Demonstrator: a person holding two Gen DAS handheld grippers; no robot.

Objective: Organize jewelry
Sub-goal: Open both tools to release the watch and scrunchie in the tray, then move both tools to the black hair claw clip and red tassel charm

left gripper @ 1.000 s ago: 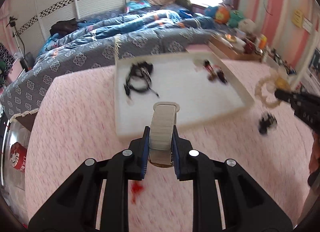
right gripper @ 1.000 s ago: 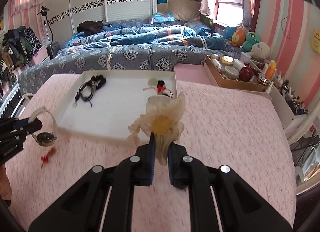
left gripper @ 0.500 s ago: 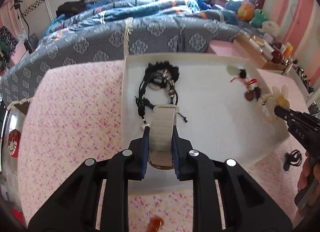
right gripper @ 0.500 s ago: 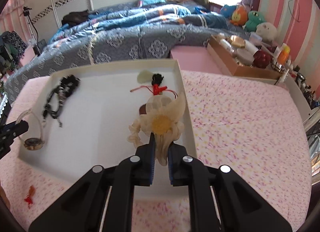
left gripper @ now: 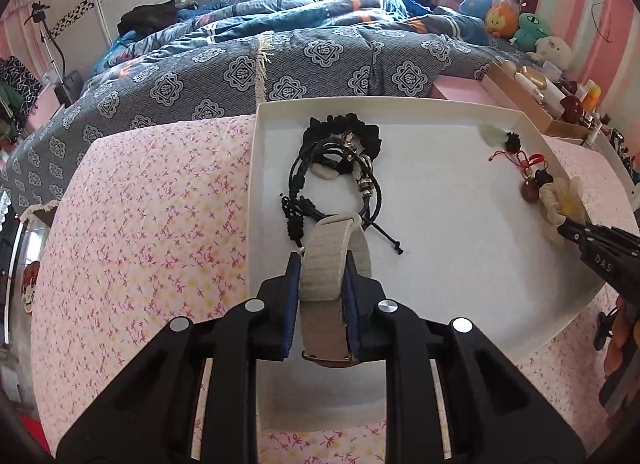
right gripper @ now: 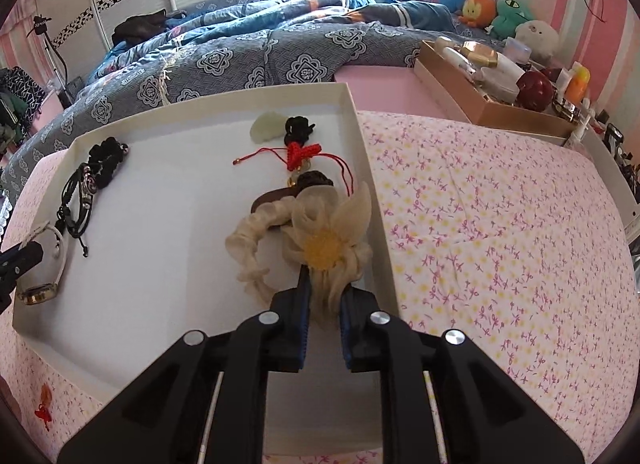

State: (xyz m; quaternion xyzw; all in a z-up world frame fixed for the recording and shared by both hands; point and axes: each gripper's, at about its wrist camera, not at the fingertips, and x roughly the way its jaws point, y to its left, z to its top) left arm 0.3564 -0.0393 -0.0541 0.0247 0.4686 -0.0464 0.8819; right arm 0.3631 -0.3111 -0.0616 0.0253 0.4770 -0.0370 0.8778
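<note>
**Jewelry tray, two items being held over it**

- Left hand-held gripper [left gripper: 322, 284]: clamping a cream-banded watch [left gripper: 334, 260] over the near left part of the white tray [left gripper: 460, 111].
- Right hand-held gripper [right gripper: 323, 300]: gripping a cream flower hair tie [right gripper: 320, 236] above the tray's right side, beside the rim.
- Lying in the tray: black cord bracelets [left gripper: 336, 179] at the far left; a red-cord charm [right gripper: 298, 153] and a pale green stone [right gripper: 266, 125] at the far right.
- The tray is sitting on a tabletop covered by a pink floral cloth [right gripper: 500, 223].
</note>
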